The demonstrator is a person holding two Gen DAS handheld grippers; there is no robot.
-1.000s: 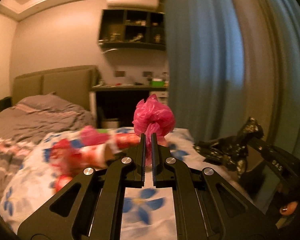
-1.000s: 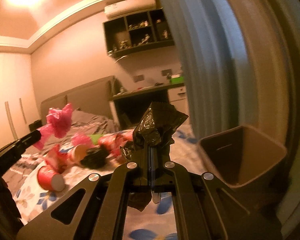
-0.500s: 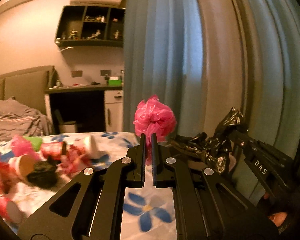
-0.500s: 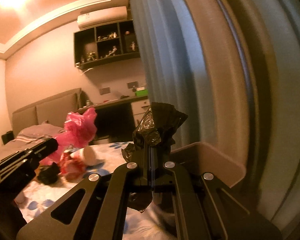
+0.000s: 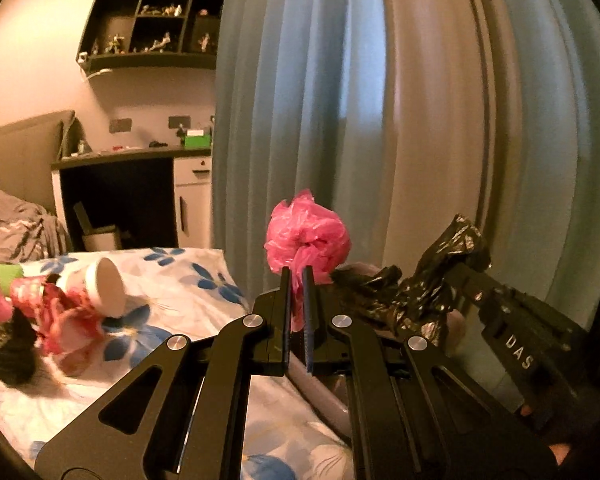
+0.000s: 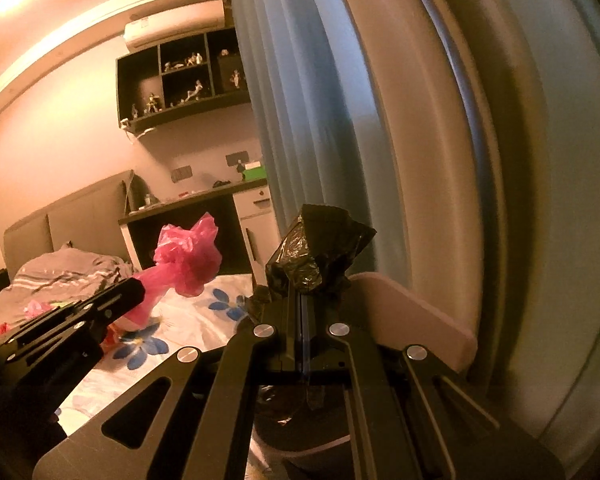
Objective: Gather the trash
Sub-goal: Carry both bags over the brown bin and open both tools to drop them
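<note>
A: Status on your fingers?

B: My left gripper [image 5: 296, 276] is clamped on a pink plastic bag [image 5: 306, 240]; the crumpled wad sticks out past my fingertips. My right gripper [image 6: 300, 292] is clamped on a black plastic bag [image 6: 320, 248], bunched just beyond the tips.

A: Where's the bin?

B: Pink bin [image 6: 420, 316] sits right under and just past my right fingers, rim showing to their right. Curtain [image 6: 320, 120] directly behind it.

A: Rest of the trash?

B: Left of my left fingers, on the flowered bedsheet [image 5: 188, 280]: a paper cup [image 5: 104, 284] lying on its side, with red and pink wrappers [image 5: 56, 316] and a dark lump beside it, blurred.
</note>
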